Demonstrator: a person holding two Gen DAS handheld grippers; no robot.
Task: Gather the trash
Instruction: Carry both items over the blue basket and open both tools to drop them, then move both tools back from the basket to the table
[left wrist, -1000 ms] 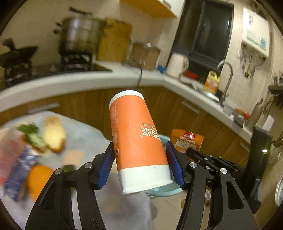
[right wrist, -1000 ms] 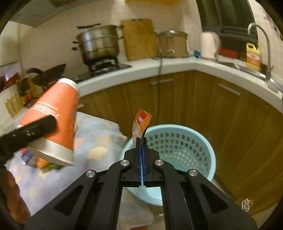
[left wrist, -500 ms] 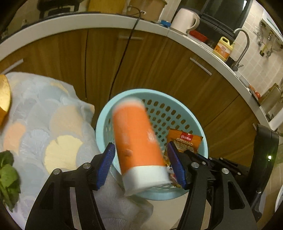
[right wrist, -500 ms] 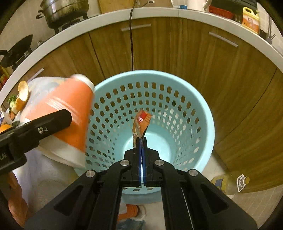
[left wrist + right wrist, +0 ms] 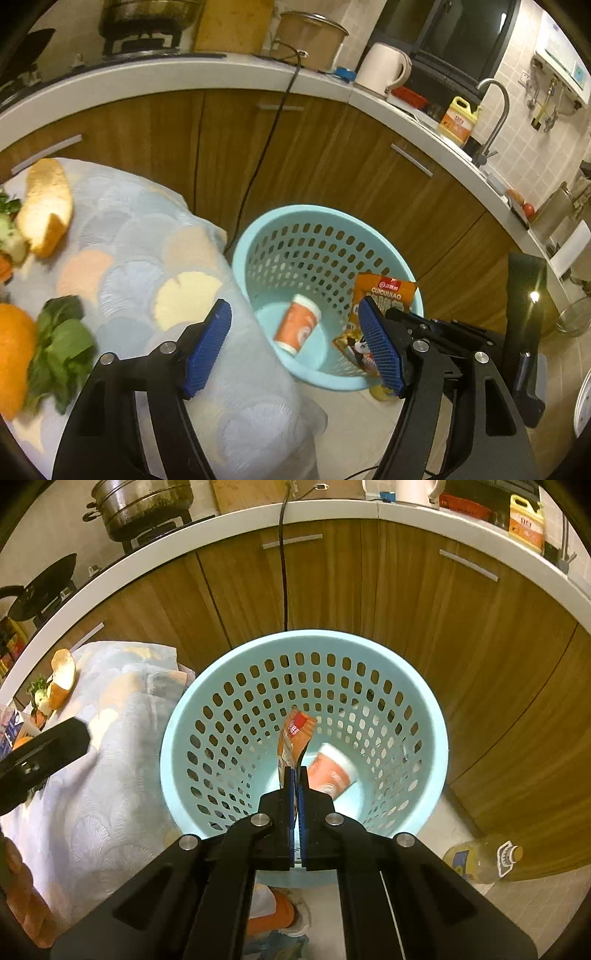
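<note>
Cup (image 5: 297, 324) blurred, seemingly inside basket (image 5: 258, 236); left gripper (image 5: 295, 341) jaws apart.

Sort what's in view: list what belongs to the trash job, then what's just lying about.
Job:
- blue basket
- orange cup, lying in the basket
- snack packet, pinched in the right gripper
- left gripper, jaws apart
- peel on the tablecloth

Lying about:
- kettle
- yellow jug
- oil bottle

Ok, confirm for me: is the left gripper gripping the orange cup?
No, the left gripper is open and the orange cup lies inside the blue basket.
</note>
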